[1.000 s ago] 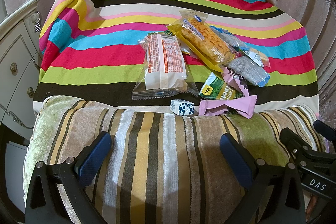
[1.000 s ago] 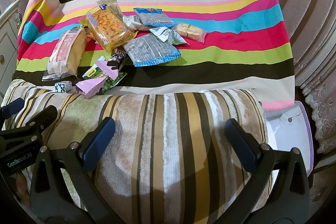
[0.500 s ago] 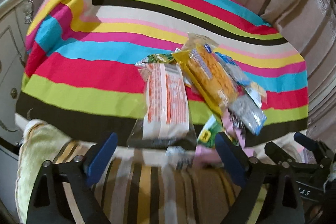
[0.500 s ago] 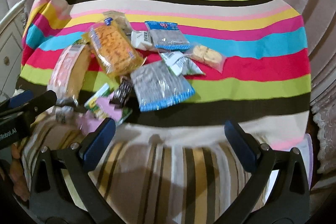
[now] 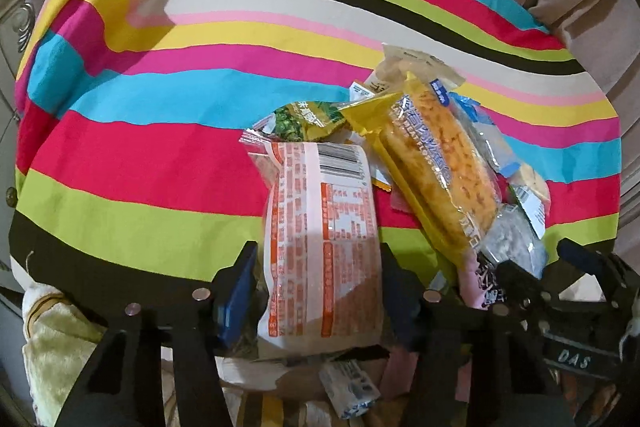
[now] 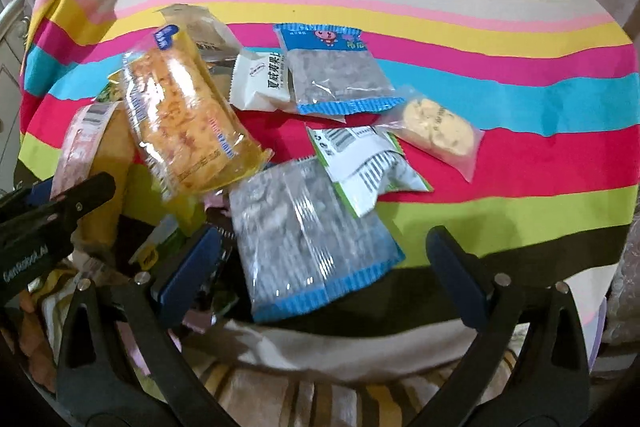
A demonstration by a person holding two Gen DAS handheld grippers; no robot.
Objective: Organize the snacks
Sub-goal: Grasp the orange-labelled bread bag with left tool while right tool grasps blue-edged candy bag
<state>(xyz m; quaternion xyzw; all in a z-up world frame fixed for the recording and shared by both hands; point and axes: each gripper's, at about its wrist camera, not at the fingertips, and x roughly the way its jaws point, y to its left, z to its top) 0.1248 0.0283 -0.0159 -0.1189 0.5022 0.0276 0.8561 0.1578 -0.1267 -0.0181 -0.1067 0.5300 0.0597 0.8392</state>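
A pile of snack packets lies on a striped cloth (image 5: 160, 155). My left gripper (image 5: 316, 287) is shut on an orange-and-white bread packet (image 5: 324, 235), its blue pads pressing both sides. A yellow cracker packet (image 5: 436, 163) leans beside it, also in the right wrist view (image 6: 180, 123). My right gripper (image 6: 320, 267) is open, its fingers on either side of a clear, blue-edged packet (image 6: 304, 235). The left gripper also shows at the left edge of the right wrist view (image 6: 60, 211).
Further packets lie behind: a white one (image 6: 260, 79), a second blue-edged one (image 6: 332, 71), a clear cookie pack (image 6: 436, 127), a green-and-white one (image 6: 360, 163). A striped cushion (image 6: 320, 395) lies at the near edge. Curtains hang behind, a white cabinet (image 5: 16, 19) stands left.
Both grippers moved forward from over the cushion to the snack pile. The left gripper closed on the bread packet. The right gripper came to straddle the blue-edged packet.
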